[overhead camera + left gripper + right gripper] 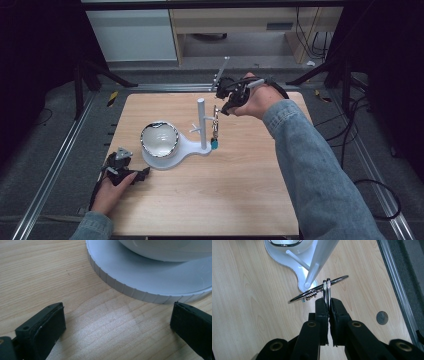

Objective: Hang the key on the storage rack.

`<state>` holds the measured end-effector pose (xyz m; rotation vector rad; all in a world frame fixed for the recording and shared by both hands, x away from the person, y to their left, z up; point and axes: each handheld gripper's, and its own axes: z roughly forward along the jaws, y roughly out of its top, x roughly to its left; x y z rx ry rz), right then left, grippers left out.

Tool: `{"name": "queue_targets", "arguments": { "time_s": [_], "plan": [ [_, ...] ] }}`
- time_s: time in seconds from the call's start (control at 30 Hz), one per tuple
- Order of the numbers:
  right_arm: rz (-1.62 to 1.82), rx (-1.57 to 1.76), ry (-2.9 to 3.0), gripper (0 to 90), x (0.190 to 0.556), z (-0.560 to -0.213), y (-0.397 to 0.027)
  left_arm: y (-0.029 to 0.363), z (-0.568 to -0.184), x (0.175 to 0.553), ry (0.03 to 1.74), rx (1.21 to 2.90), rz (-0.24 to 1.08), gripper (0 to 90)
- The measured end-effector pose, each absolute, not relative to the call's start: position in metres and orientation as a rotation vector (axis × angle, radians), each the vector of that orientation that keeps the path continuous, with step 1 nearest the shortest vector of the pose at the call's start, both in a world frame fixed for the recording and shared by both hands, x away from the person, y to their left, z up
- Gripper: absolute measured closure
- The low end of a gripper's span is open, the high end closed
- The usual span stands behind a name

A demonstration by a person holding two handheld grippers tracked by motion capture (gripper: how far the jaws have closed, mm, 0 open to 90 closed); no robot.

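Right gripper view: right gripper [328, 305] jaws pinch the key ring [327, 291] just beside the stand's peg [312, 275]; left gripper [117, 325] spread, well apart.

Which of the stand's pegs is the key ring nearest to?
The peg on the right gripper's side of the post; the key ring sits at its tip. The other peg points toward the bowl.

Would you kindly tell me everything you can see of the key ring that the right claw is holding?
The key ring is shiny metal: a large thin loop linked through a smaller ring, which stands upright, pinched in the shut right claw. The large loop lies tilted just at the tip of a peg of the white stand. In the high view a chain with a small teal piece hangs from it beside the post.
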<state>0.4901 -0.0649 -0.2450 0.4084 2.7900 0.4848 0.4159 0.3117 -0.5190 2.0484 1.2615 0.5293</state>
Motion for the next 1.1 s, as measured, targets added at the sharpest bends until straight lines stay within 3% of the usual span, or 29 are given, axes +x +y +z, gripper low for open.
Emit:
{"name": "queue_targets", "arguments": {
  "time_s": [1.1],
  "plan": [
    [0.468, 0.395, 2.830, 85.3, 0.495, -0.257, -0.050, 0.312, -0.519, 0.416, 1.261, 2.048, 0.529, 0.0]
  ]
}}
